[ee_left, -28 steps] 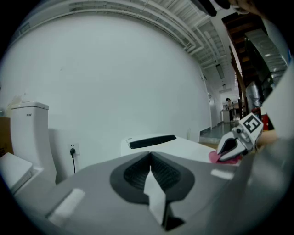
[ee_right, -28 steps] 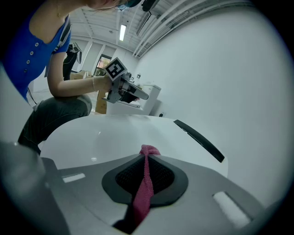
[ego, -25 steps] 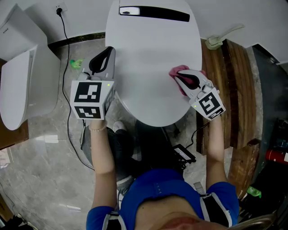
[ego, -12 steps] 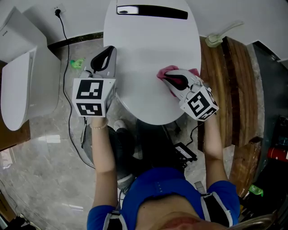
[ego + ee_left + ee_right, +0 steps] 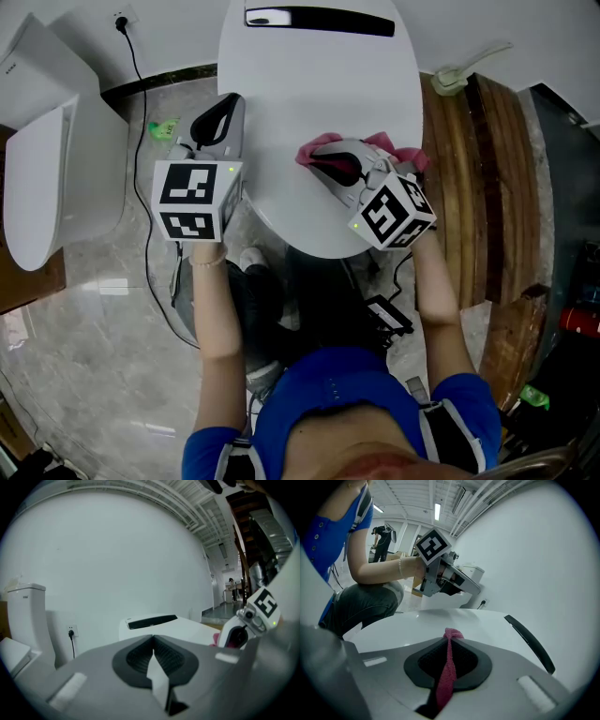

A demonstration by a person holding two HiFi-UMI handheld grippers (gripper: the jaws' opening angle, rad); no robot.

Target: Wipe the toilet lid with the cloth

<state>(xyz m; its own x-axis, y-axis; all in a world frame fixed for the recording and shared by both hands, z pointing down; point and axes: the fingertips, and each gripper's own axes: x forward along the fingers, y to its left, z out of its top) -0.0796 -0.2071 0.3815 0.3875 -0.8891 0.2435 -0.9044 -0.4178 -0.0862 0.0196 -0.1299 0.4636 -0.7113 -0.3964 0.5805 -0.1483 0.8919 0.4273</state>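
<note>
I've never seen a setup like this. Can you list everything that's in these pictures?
white oval toilet lid with a black strip: one, white, centre.
pink terry cloth: one, pink, on the lid's right part.
second white toilet: one, white, far left.
black power cable: one, black, running from the wall plug down to the floor.
small green object: one, green, on the floor left of the lid.
brown wooden boards: several, brown, right.
person's blue top: one, blue, bottom.
left tool: one, grey, by the lid's left edge, shut, empty.
right tool: one, white, on the lid, shut on the cloth.
</note>
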